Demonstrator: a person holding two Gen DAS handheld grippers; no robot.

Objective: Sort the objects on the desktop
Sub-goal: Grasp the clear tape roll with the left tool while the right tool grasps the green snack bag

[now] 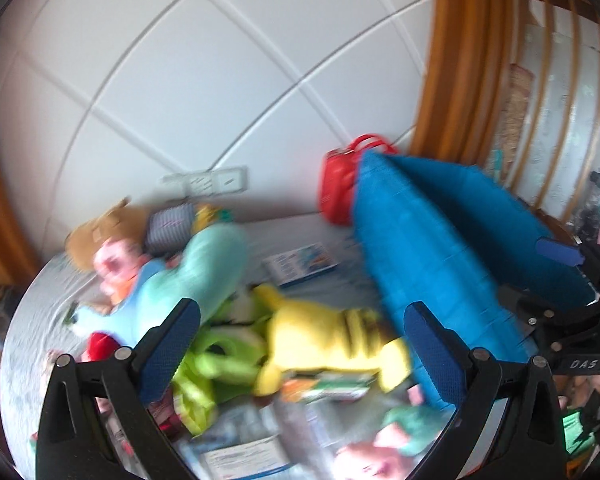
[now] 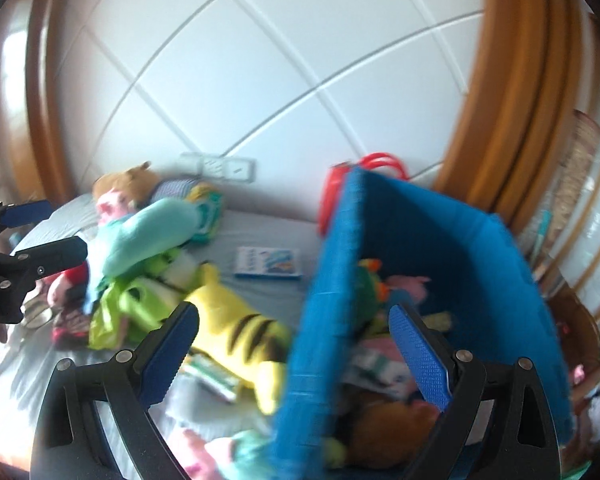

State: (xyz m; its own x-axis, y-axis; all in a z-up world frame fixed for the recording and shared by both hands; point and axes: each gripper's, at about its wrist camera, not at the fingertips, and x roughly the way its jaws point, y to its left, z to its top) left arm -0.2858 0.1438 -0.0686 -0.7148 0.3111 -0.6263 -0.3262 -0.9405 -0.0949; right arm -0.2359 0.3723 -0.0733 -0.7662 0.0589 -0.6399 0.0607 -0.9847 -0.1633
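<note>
Both frames motion-blurred. Left gripper point(image 1: 300, 320) jaws spread wide, nothing between them, hovering over the toy pile: yellow striped plush point(image 1: 332, 344) lying near centre, green plush point(image 1: 224, 348) just left of it, teal plush point(image 1: 204, 268) further left. Right gripper point(image 2: 294, 330) also apart, straddling the near-left wall of the blue bin point(image 2: 480, 248) on the right, toys inside. Small card box point(image 2: 269, 263) lies flat on the grey surface point(image 2: 260, 224), far of the pile.

My finger pads point(image 2: 420, 360) are textured dark blue on black frames. The woven fabric bin point(image 2: 452, 248) is bright blue; the soft plush toy point(image 2: 240, 328) is yellow with dark stripes.
</note>
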